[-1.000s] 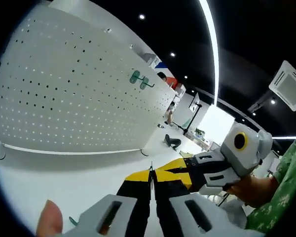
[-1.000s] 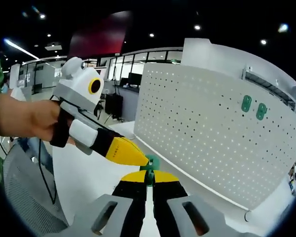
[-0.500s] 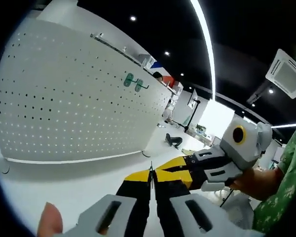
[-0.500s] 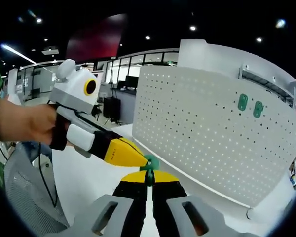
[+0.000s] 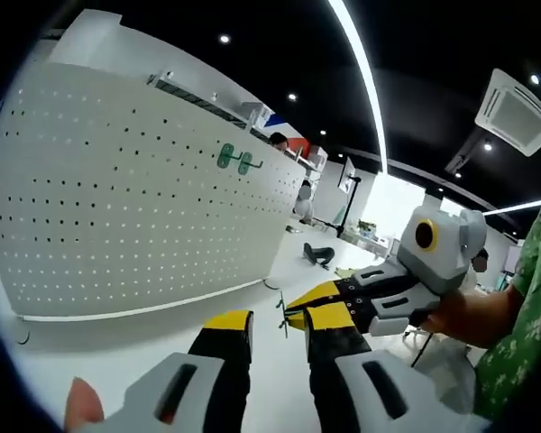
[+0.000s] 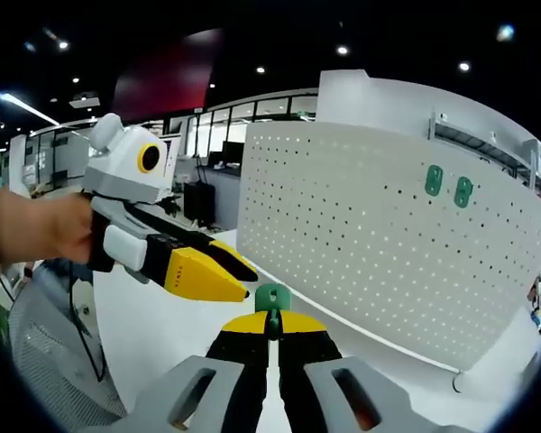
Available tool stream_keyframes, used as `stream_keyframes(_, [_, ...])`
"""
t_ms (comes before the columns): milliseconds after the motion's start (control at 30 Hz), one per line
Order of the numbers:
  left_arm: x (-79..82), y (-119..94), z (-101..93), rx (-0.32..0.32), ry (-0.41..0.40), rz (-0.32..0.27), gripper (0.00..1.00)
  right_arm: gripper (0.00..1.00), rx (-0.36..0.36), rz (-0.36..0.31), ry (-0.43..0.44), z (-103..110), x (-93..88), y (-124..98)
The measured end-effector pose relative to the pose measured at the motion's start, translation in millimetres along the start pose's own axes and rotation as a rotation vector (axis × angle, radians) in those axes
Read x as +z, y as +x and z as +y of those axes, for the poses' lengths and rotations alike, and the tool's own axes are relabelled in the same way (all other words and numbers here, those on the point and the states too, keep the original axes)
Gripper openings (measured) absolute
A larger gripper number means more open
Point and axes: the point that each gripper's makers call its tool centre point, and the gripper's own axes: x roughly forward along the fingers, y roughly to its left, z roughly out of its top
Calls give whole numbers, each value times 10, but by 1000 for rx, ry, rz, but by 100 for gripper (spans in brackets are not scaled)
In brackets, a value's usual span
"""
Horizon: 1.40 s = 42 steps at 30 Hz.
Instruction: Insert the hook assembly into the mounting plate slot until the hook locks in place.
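The white pegboard mounting plate (image 5: 135,207) (image 6: 379,244) stands upright on the white table. Two green hooks (image 5: 235,160) (image 6: 447,183) are mounted high on it. My right gripper (image 6: 270,321) is shut on a small green hook assembly (image 6: 271,296), held in the air in front of the board. In the left gripper view that hook assembly (image 5: 281,305) looks thin and dark at the tip of the right gripper (image 5: 298,308). My left gripper (image 5: 279,321) is open, with its jaws standing on either side of the hook assembly. In the right gripper view the left gripper (image 6: 246,281) comes in from the left.
The white table (image 5: 117,352) runs along the foot of the board. A grey mesh chair (image 6: 45,361) is at the lower left in the right gripper view. A green patterned sleeve (image 5: 523,352) and a hand (image 6: 36,234) hold the grippers. An office with people lies behind.
My left gripper has opened and let go of the hook assembly. The right gripper still holds it. Both views have shifted slightly with the hands.
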Motion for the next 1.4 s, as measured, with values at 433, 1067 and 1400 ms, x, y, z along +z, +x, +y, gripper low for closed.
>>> stream_keyframes(433, [-43, 6, -188, 15, 280, 34, 36, 1, -53, -49, 130, -162, 37, -39])
stream_keyframes(1067, [5, -88, -348, -23, 290, -33, 75, 1, -77, -66, 186, -231, 35, -84])
stream_keyframes(1400, [-5, -102, -470, -69, 262, -57, 100, 1, -93, -78, 189, -227, 74, -98])
